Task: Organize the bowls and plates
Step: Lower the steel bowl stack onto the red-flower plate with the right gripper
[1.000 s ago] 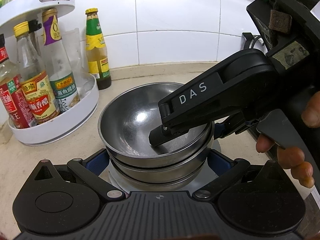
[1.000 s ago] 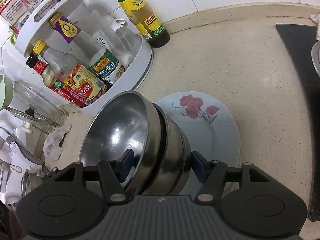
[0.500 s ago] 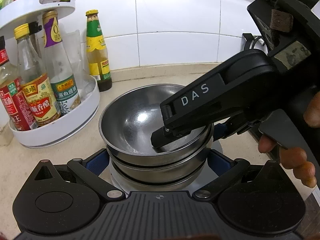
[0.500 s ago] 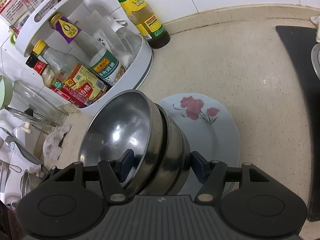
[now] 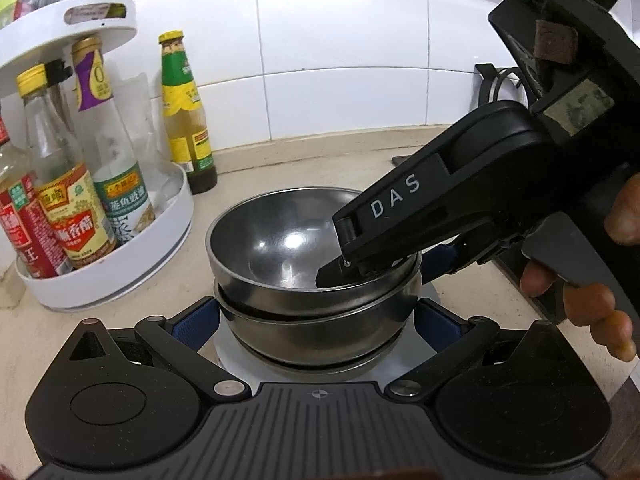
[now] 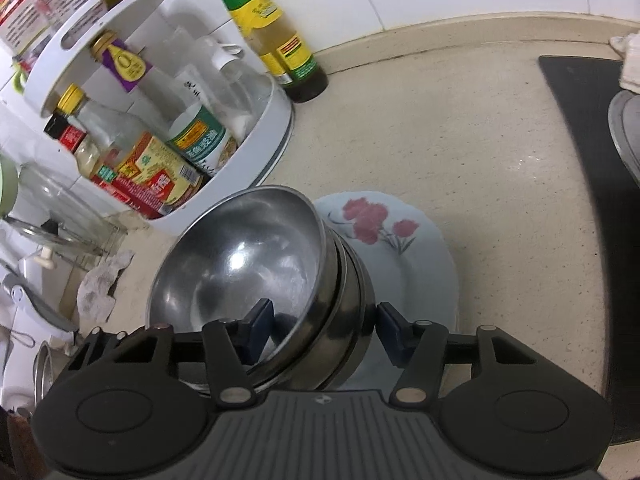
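A stack of nested steel bowls (image 5: pixel 312 280) sits on a white plate with red flowers (image 6: pixel 404 240) on the beige counter. My left gripper (image 5: pixel 316 320) is open, with one finger on each side of the stack's lower bowls. My right gripper (image 6: pixel 324 324) comes in from the right in the left wrist view; its jaws straddle the rim of the top bowl (image 6: pixel 240 264), one finger inside and one outside the stack. Its jaws stand wide, so it is open around the rim rather than clamped.
A white two-tier turntable rack (image 5: pixel 132 256) with several sauce bottles stands to the left. A green-capped bottle (image 5: pixel 184 112) stands by the tiled wall. A black stovetop (image 6: pixel 592 200) lies to the right. A glass lid and a crumpled tissue (image 6: pixel 100 284) lie at far left.
The left wrist view has pulled back and risen slightly, so the bowls look smaller and lower. The right gripper has stayed on the top bowl's rim. The bowls have barely moved.
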Demonstrator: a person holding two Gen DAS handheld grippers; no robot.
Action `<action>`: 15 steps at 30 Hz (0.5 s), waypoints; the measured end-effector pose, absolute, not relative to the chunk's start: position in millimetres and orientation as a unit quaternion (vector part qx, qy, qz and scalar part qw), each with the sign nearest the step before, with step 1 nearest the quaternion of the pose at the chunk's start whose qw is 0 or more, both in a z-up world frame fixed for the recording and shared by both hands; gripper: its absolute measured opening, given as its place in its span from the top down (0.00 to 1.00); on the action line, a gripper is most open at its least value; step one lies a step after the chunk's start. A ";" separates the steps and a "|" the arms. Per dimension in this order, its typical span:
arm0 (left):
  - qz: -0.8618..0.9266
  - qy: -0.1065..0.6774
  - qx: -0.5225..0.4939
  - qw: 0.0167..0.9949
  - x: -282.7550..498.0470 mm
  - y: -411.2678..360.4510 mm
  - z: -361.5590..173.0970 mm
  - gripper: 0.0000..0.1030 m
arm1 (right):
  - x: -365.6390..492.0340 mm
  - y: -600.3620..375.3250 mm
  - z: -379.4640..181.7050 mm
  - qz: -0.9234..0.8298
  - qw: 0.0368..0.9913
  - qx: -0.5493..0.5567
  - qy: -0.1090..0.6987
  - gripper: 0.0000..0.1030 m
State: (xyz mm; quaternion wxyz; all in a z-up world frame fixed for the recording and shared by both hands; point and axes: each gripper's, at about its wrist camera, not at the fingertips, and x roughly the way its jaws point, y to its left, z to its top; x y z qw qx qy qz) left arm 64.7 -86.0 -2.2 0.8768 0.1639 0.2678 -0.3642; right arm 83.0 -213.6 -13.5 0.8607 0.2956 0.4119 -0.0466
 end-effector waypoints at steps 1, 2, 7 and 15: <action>-0.366 0.269 0.165 0.876 64.4 -85.9 -2.4 0.00 | 81.8 -213.6 -13.1 -0.047 0.861 0.295 0.412 0.50; -0.368 0.269 0.165 0.874 64.1 -85.6 -2.6 0.00 | 80.2 -213.7 -12.7 -0.046 0.861 0.294 0.413 0.51; -0.373 0.264 0.169 0.873 59.1 -85.2 -2.9 0.00 | 77.3 -214.2 -11.6 -0.048 0.860 0.294 0.415 0.53; -0.376 0.260 0.174 0.872 56.6 -82.4 -2.8 0.00 | 73.3 -211.3 -11.9 -0.049 0.861 0.292 0.414 0.54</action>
